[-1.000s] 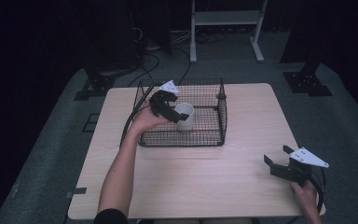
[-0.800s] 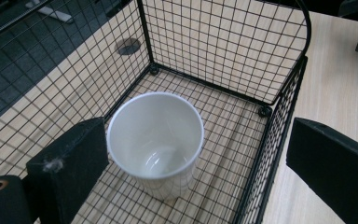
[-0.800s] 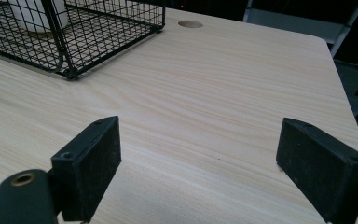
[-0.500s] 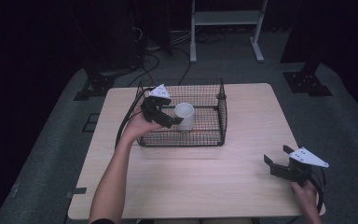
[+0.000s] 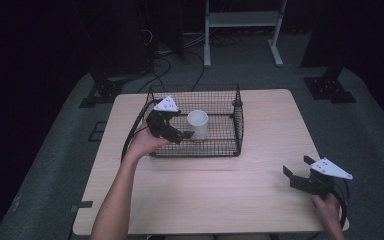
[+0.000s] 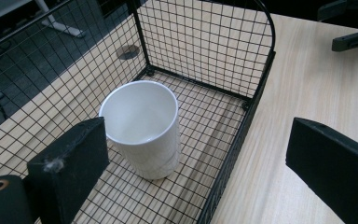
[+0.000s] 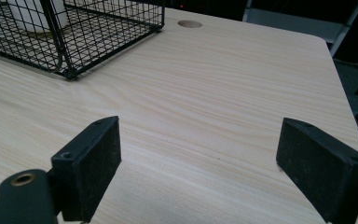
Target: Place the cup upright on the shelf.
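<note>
A white cup stands upright inside a black wire basket at the middle back of the wooden table. My left gripper hovers at the basket's left end, just left of the cup, open and apart from it. In the left gripper view the cup sits ahead of my left gripper. One jaw is over the basket and the other is over the bare table outside its wall. My right gripper rests open and empty near the table's front right corner, and in its own view the right gripper is over bare wood.
The basket with the cup lies far ahead of the right gripper. A round hole is cut in the table near its back edge. Dark floor, cables and a white frame lie beyond the table.
My left gripper has drawn back to the left, from around the cup to the basket's left end. The cup stays standing in the basket. The right gripper has not moved.
</note>
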A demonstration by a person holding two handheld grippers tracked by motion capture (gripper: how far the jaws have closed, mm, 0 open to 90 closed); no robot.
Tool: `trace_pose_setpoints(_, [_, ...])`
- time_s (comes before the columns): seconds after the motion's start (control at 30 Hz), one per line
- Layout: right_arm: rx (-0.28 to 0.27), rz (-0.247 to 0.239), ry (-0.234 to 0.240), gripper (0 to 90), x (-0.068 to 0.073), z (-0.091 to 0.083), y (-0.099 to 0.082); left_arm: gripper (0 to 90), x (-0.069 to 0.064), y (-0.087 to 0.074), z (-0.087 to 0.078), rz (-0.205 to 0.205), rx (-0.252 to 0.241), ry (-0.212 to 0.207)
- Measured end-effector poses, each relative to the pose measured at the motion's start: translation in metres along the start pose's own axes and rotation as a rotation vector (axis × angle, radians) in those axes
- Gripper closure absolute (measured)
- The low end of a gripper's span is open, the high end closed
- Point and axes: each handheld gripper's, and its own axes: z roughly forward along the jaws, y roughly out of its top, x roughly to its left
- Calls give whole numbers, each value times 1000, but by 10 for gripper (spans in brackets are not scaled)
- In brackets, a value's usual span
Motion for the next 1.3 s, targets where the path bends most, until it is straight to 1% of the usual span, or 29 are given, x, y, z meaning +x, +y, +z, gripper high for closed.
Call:
trace_pose_setpoints(0.1, [0, 0, 0, 130, 0, 0, 0, 51, -4, -3, -3, 6, -5, 5])
trace_pose_setpoints(0.17, [0, 1, -1, 130, 0, 0, 0, 50, -7, -4, -5, 9, 0, 3])
trace_pose_setpoints(0.23, [1, 0, -1, 131, 0, 0, 0, 50, -11, -6, -7, 15, -7, 6])
trace_pose_setpoints(0.3, [-1, 0, -2, 131, 0, 0, 0, 51, -14, -8, -9, 13, -16, 7])
trace_pose_setpoints(0.4, [3, 3, -2, 130, 1, 0, 0, 50, -19, -10, -12, 18, -13, 11])
trace_pose_setpoints(0.47, [2, 3, -3, 130, 1, 0, 0, 50, -22, -12, -14, 25, -23, 14])
trace_pose_setpoints(0.57, [2, 2, -2, 131, 1, 0, 0, 50, -27, -16, -16, 23, -38, 19])
trace_pose_setpoints(0.7, [1, 2, -2, 130, 0, 0, 0, 51, -32, -21, -20, 22, -42, 23])
trace_pose_setpoints(0.83, [1, 1, -2, 130, 0, 0, 0, 51, -38, -26, -25, 16, -60, 13])
trace_pose_setpoints(0.9, [2, 3, -2, 130, 0, 0, 0, 51, -42, -27, -26, 27, -56, 17])
trace_pose_setpoints(1.0, [2, 3, -2, 130, 0, 0, 0, 50, -46, -30, -28, 31, -60, 19])
trace_pose_setpoints(1.1, [2, 2, -4, 131, 1, 0, 0, 50, -51, -35, -30, 28, -69, 11])
trace_pose_setpoints(1.2, [2, -18, -4, 130, 2, 0, 0, 50, -55, -41, -32, 19, -80, 8])
trace_pose_setpoints(1.27, [3, -15, -5, 130, 2, 0, 0, 50, -57, -45, -33, 15, -87, 10])
trace_pose_setpoints(1.3, [4, -8, -5, 130, 2, 0, 0, 50, -60, -49, -33, 12, -87, 17])
